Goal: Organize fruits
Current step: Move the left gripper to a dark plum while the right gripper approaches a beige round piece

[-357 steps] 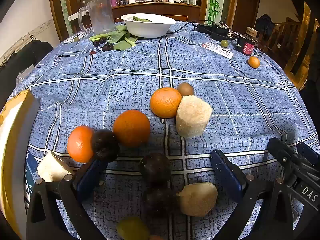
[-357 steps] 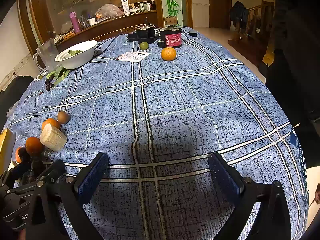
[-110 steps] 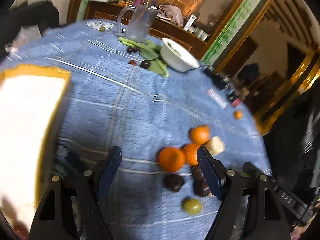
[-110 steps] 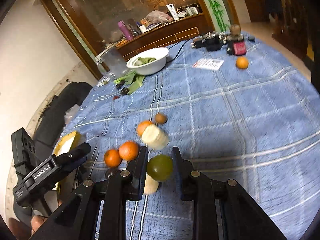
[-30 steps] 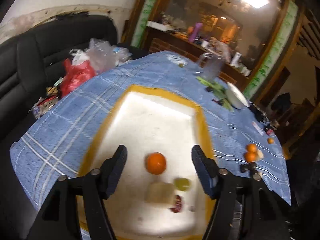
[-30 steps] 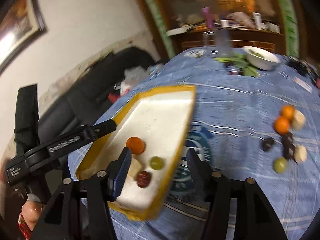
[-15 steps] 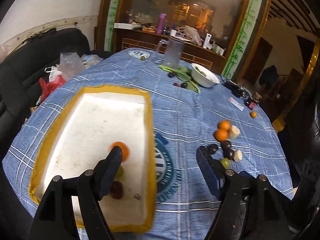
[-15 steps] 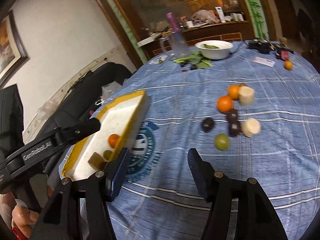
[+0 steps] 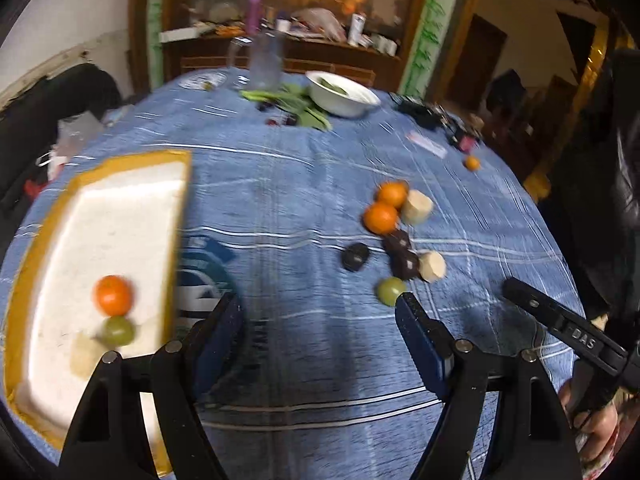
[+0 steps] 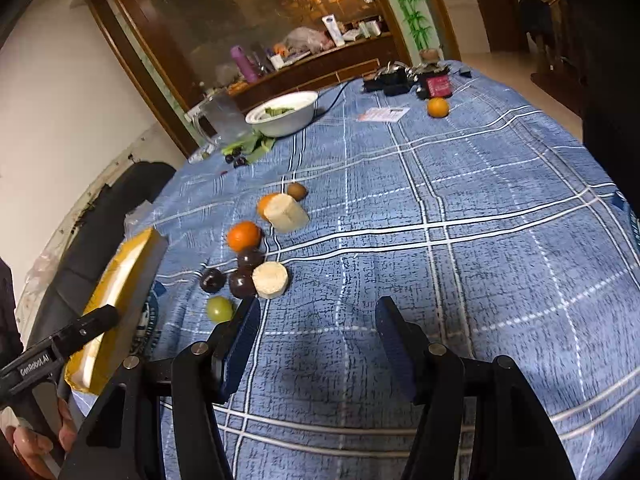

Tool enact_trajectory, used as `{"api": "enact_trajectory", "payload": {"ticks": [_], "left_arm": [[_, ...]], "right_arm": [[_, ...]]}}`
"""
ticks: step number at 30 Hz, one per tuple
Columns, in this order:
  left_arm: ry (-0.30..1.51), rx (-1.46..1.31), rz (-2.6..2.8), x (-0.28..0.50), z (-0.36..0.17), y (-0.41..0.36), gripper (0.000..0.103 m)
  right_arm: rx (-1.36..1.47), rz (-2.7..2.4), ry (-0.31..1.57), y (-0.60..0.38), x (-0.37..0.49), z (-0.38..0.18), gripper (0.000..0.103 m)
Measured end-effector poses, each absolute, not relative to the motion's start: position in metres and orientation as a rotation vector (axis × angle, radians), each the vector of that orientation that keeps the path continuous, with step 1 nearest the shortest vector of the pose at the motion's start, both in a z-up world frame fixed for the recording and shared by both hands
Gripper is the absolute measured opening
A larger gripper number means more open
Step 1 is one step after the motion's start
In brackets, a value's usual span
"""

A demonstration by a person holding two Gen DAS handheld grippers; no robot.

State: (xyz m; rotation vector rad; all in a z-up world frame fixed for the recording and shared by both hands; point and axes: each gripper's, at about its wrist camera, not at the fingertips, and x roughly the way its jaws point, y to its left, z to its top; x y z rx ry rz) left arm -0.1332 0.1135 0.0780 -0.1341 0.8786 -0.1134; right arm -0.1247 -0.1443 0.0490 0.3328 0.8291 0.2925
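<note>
A yellow-rimmed white tray [image 9: 100, 216] lies at the left of the blue checked table and holds an orange [image 9: 113, 295], a green fruit [image 9: 118, 330] and a pale chunk [image 9: 82, 354]. A cluster of fruit lies on the cloth: two oranges [image 9: 381, 218], several dark plums [image 9: 355, 257], a green fruit [image 9: 390, 290] and pale cylinders [image 9: 432, 266]. It also shows in the right wrist view [image 10: 244, 236]. My left gripper [image 9: 320, 332] is open and empty above the cloth. My right gripper [image 10: 316, 336] is open and empty, just right of the green fruit [image 10: 219, 309].
A white bowl [image 9: 342, 94], green leaves [image 9: 296, 106], a glass pitcher [image 9: 264, 62] and small dark fruits stand at the far side. A lone orange [image 10: 438, 107], a card [image 10: 382, 114] and black devices [image 10: 396, 80] lie far right. A black sofa [image 10: 108, 216] flanks the table.
Both grippers have swung right from the tray toward the loose fruit cluster. The tray now sits further left in both views. Both grippers stay open.
</note>
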Motion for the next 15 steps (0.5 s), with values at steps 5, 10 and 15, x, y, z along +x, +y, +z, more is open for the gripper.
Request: {"api": "enact_trajectory", "payload": {"ticks": [5, 10, 15], "left_arm": [[0.892, -0.134, -0.13, -0.119, 0.071, 0.108, 0.078], [0.883, -0.1, -0.163, -0.1, 0.069, 0.106, 0.058], [0.917, -0.053, -0.206, -0.079, 0.055, 0.092, 0.052]], "right_arm": [[0.202, 0.364, 0.871, -0.109, -0.097, 0.045, 0.055], [0.067, 0.374, 0.899, -0.079, -0.076, 0.031, 0.043], [0.054, 0.402, 0.909, -0.074, -0.065, 0.021, 0.043]]}}
